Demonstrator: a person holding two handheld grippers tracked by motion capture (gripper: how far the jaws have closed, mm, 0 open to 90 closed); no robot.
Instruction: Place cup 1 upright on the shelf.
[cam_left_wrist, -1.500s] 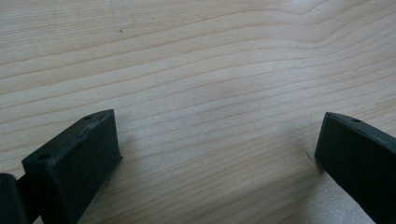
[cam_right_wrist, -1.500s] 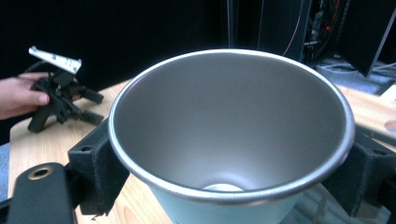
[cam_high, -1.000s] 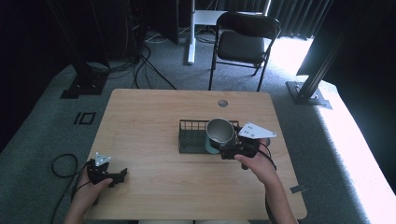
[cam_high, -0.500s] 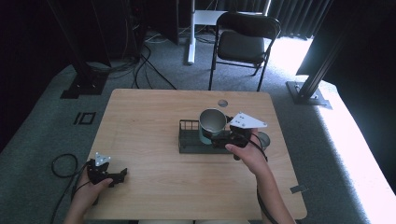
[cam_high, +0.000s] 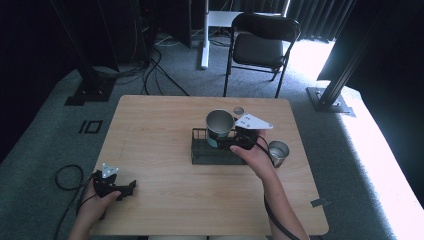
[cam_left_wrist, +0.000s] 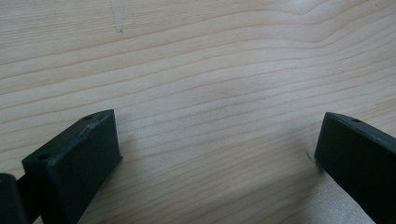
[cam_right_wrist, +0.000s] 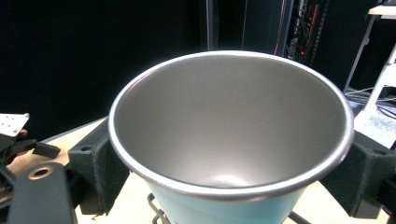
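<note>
A metal cup (cam_high: 220, 122) with a teal outside is held at the far right part of a black wire basket (cam_high: 202, 152) in the middle of the table. My right gripper (cam_high: 235, 142) is shut on it from the near right. In the right gripper view the cup's open mouth (cam_right_wrist: 229, 140) faces the camera, with a black finger (cam_right_wrist: 93, 168) against each side of its wall. I cannot tell whether the cup's base touches the basket. My left gripper (cam_high: 119, 189) rests near the table's front left corner. Its jaws stand wide apart over bare wood (cam_left_wrist: 217, 154).
A second metal cup (cam_high: 278, 151) stands upright on the wooden table (cam_high: 150, 130) just right of the basket, by my right wrist. A small round disc (cam_high: 238, 110) lies beyond the basket. A folding chair (cam_high: 262, 47) stands behind the table.
My right gripper has carried the teal cup left and farther up the view over the basket, uncovering the second cup at the right. The left gripper has not moved.
</note>
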